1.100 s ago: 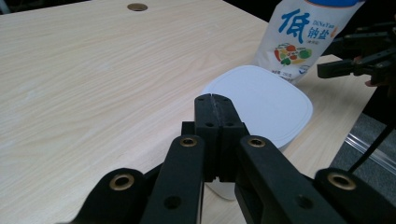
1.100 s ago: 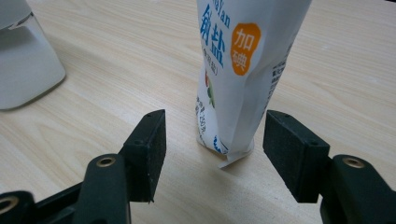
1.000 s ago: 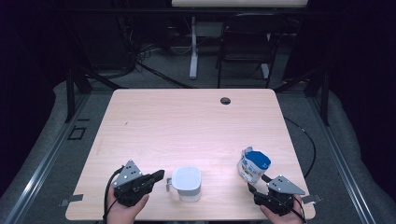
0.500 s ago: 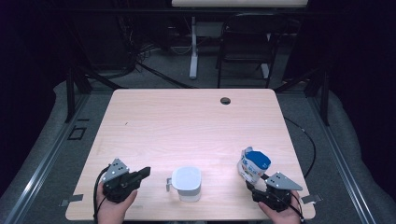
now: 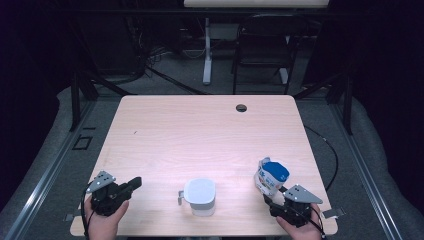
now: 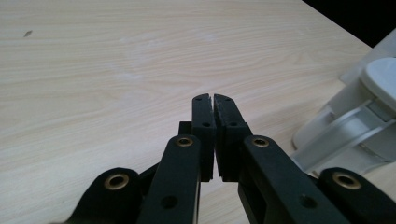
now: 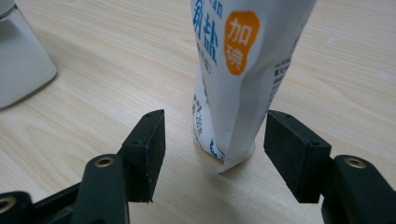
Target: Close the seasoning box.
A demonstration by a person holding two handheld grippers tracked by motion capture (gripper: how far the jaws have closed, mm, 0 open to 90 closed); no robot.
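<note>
Right gripper (image 7: 210, 154) wide open — salt bag (image 7: 240, 70) upright on the table (image 5: 200, 130) dead ahead, just beyond the pads, untouched. Left gripper (image 6: 214, 100) near-closed, empty — jaws just cracked apart, white container (image 5: 200, 196) off to its right.

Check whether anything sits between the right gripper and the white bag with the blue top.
Nothing visible does. The right gripper has its jaws open, and the bag stands upright on the table just beyond the pads, with bare wood between them. The white container stands apart, off to the left.
</note>
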